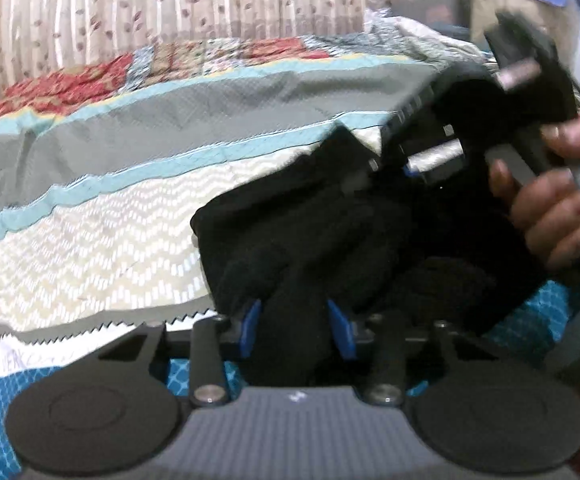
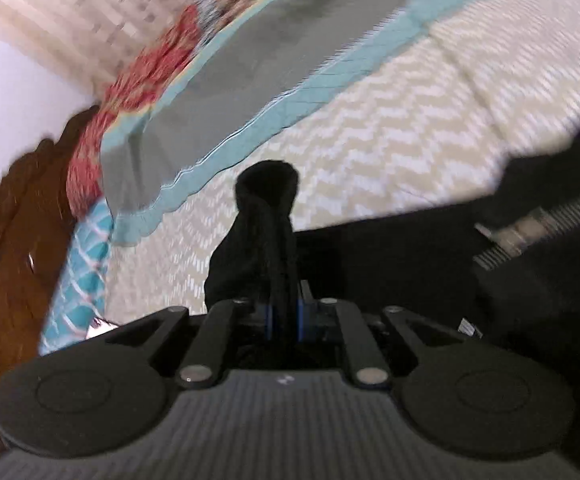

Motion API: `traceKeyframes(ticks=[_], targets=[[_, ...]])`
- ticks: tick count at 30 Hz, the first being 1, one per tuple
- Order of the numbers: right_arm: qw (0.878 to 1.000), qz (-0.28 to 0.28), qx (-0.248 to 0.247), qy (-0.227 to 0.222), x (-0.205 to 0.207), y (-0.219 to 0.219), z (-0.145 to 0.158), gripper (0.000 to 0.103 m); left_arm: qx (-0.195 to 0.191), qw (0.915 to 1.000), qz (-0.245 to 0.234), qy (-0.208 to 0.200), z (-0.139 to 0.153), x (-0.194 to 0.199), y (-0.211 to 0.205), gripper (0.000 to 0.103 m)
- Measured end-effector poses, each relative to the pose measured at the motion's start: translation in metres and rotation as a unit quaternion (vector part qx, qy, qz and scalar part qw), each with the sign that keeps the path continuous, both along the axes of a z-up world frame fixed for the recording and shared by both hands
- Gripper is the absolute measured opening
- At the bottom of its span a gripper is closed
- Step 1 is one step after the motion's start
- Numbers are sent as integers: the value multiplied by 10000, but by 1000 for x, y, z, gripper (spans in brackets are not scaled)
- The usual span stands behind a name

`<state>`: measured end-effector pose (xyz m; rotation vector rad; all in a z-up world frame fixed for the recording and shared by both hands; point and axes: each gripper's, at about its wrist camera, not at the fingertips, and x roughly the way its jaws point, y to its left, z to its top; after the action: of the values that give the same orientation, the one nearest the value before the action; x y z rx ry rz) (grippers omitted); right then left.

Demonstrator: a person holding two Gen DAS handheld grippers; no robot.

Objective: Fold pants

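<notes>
The black knit fabric pants (image 1: 330,240) hang bunched at lower centre of both views, above the bed's chevron-patterned cream and teal quilt (image 1: 90,248). The left tongs (image 1: 296,330) and right tongs (image 2: 284,316) each pinch a wad of them. Thick gathered cloth could slip free or fold crooked. No containers are discernible.

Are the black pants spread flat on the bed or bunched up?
Bunched up: the black pants hang in folds, gripped by left tool and right tool above the bedspread.
</notes>
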<state>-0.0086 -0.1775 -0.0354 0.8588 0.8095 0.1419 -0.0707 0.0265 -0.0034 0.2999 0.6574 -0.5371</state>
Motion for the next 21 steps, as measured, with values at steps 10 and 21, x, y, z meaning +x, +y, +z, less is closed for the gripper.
traceKeyframes(ticks=[10,21], targets=[[9682,67,-2425,-617,-23,37,22,46,-699,9949,39,728,19,14,21,71],[9740,626,-2142,-395,-31,45,-9,46,-459,9701,1572,1791,0,81,21,75]])
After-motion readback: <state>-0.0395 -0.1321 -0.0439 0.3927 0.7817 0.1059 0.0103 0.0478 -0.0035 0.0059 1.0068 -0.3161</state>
